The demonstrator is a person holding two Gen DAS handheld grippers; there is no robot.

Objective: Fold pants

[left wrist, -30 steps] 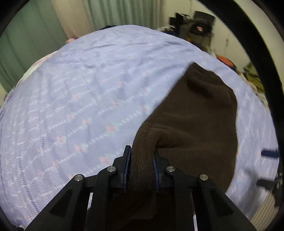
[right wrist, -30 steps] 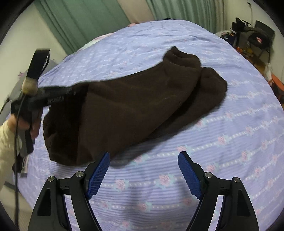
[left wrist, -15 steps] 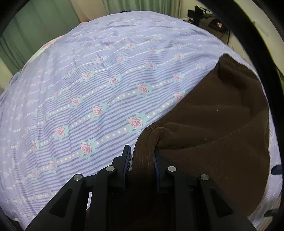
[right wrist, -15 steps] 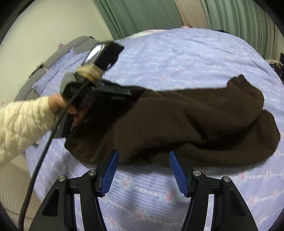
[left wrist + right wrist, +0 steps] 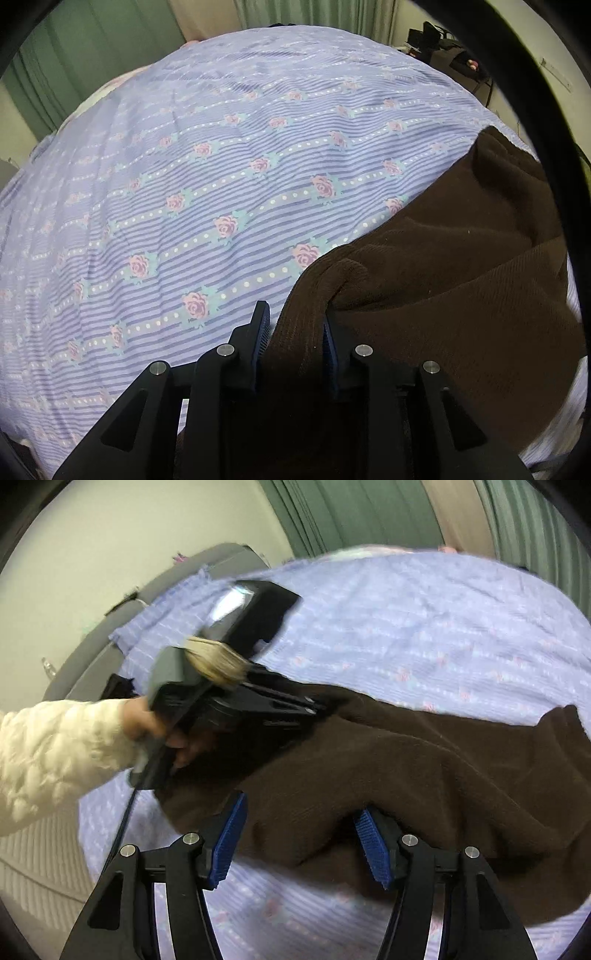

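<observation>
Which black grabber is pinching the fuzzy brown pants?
The left gripper: its fingers clamp a fold of the brown knit pants. The right gripper gapes open.

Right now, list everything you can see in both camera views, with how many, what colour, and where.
pants: one, dark brown, spread on the bed, one end gripped by the left gripper
bedsheet: one, lilac with stripes and pink roses, covering the bed
curtains: green, with a beige strip, behind the bed
headboard: one, grey, at the bed's left edge in the right wrist view
clutter: dark items, far right corner of the room, too small to tell
sleeve: one, cream quilted, on the left arm
left gripper: one, black, fingers closed on the pants
right gripper: one, black with blue pads, fingers apart around the pants' near edge
</observation>
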